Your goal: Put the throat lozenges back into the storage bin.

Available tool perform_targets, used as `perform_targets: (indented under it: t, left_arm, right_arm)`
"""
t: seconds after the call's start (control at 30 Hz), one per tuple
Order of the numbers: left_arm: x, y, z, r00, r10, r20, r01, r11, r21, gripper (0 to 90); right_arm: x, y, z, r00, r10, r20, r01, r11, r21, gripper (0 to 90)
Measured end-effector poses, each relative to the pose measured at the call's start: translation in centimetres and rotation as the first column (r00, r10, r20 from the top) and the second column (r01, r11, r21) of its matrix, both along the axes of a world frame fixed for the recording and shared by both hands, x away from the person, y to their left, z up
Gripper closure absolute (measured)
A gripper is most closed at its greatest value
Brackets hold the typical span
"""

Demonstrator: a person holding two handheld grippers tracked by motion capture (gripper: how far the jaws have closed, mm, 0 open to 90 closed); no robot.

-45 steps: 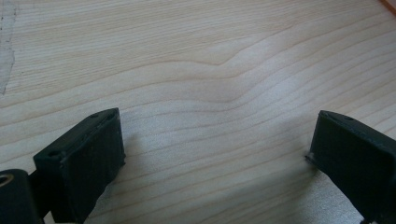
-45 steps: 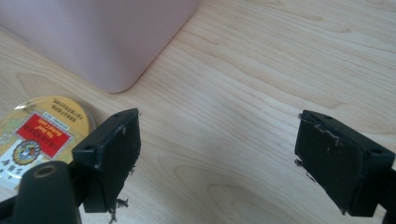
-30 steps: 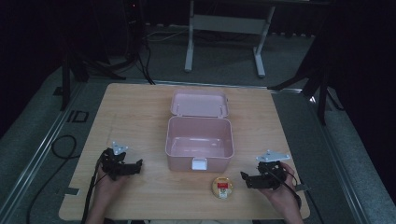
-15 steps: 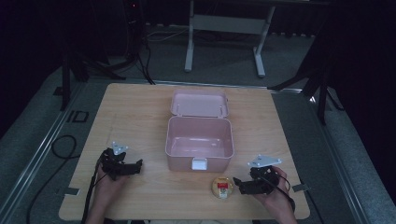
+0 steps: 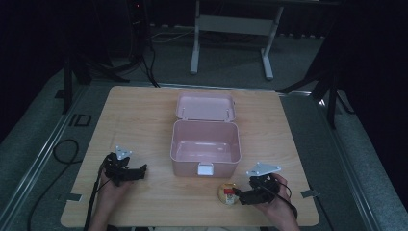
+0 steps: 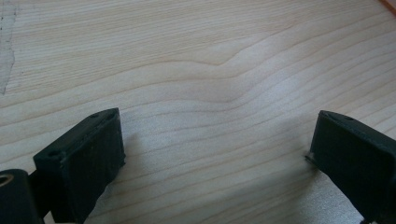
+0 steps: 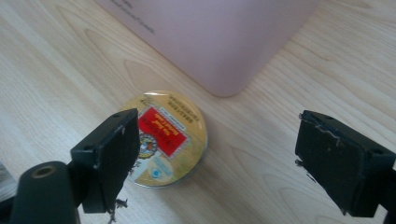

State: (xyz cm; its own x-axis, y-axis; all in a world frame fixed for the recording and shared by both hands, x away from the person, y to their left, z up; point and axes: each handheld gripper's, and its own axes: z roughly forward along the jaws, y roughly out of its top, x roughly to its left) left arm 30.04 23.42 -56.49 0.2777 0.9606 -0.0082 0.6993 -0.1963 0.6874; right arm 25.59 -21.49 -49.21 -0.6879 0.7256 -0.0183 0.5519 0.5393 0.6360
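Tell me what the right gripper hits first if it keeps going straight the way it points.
Most likely the round tin: it lies just ahead of the open right gripper, partly behind one jaw. The pink box stands beyond it.

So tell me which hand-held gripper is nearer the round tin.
Right. The right hand-held gripper sits just beside the tin, jaws open toward it; the left hand-held gripper rests across the table, left of the pink box.
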Motion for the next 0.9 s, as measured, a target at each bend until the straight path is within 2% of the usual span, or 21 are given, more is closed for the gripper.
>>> perform_targets:
  t: [0.13,0.9]
  left_arm:
    - [0.0,0.0,0.0,1.0000,0.000,0.000,0.000,1.0000,0.000,3.3]
    - [0.0,0.0,0.0,1.0000,0.000,0.000,0.000,1.0000,0.000,3.3]
  right_arm:
    - [-0.2,0.6,-0.3,0.9995,0.028,-0.013,-0.028,1.000,-0.011,13.9]
    - [-0.2,2.9,-1.2,0.9919,0.100,-0.078,-0.105,0.992,-0.066,13.7]
